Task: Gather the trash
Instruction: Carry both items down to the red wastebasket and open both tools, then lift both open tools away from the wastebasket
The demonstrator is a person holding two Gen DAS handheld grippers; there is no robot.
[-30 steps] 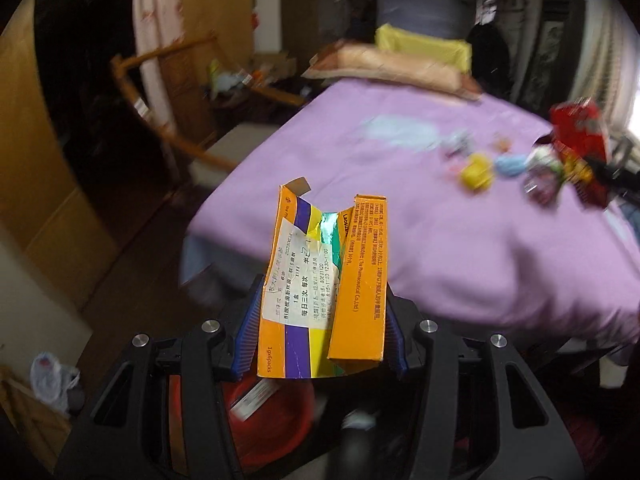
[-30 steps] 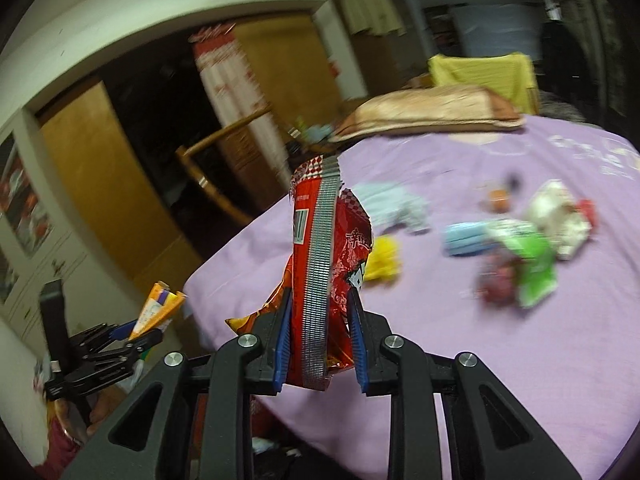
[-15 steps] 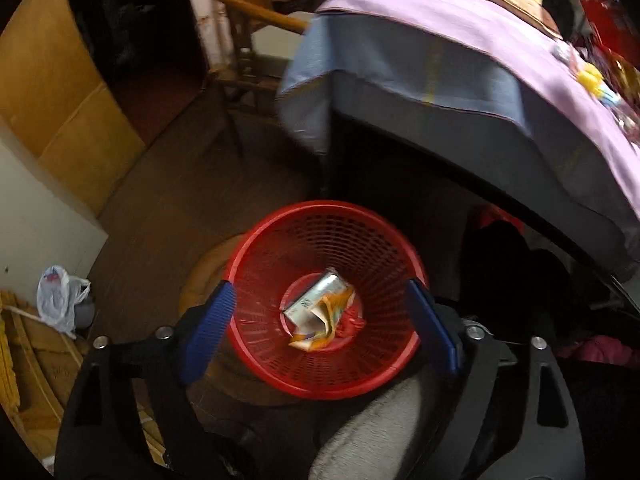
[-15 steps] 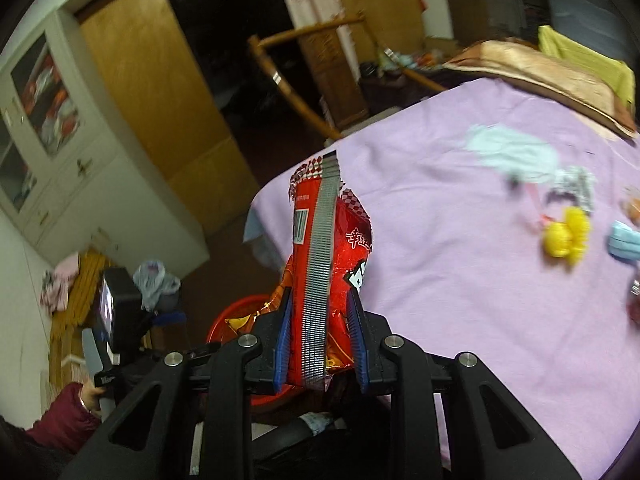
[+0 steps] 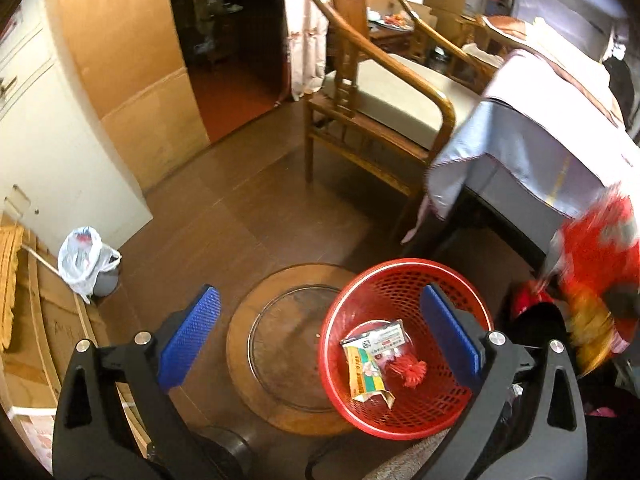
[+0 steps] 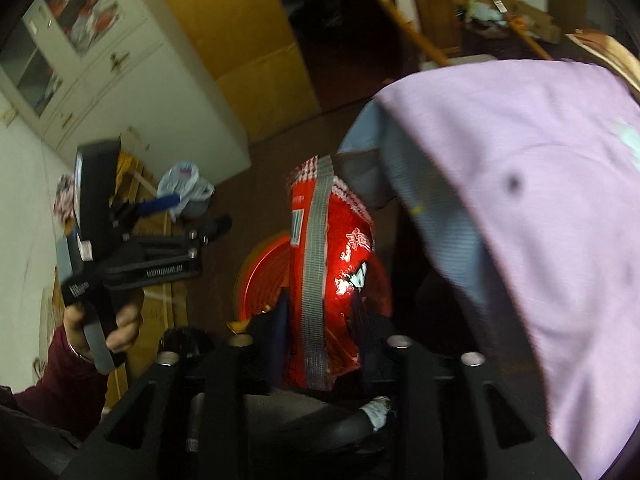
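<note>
Left wrist view. We look steeply down on a brown floor. Our left gripper (image 5: 320, 344) has just been opening; its blue pads (image 5: 190, 336) now stand wide apart with nothing between them. The red basket (image 5: 404, 284) sits at about 5 o'clock, its near rim partly behind the right-hand pad. Inside it lie a flattened carton (image 5: 370, 356) and a small red scrap (image 5: 408, 370). A round wooden disc (image 5: 256, 320) lies on the floor just beside the basket, at 9 o'clock from it. A wooden chair (image 5: 384, 108) stands at 1 o'clock, the bed (image 5: 560, 128) at 2 o'clock. The red snack bag (image 5: 596, 272), blurred, hangs at 3 o'clock, above the basket's right side. A white plastic bag (image 5: 82, 258) rests at 9 o'clock.

Right wrist view. Our right gripper (image 6: 320, 344) carries the snack bag (image 6: 328, 264) upright between its fingers. The jaws have just been opening; blur hides whether the pads still press on the bag, so we cannot tell. The basket (image 6: 260, 272) shows behind the bag, at 11 o'clock from the fingertips. The bed's purple cover (image 6: 532, 184) fills 3 o'clock. At 9 o'clock a hand (image 6: 108, 320) in a dark red sleeve (image 6: 52, 380) holds the left gripper (image 6: 188, 220).
</note>
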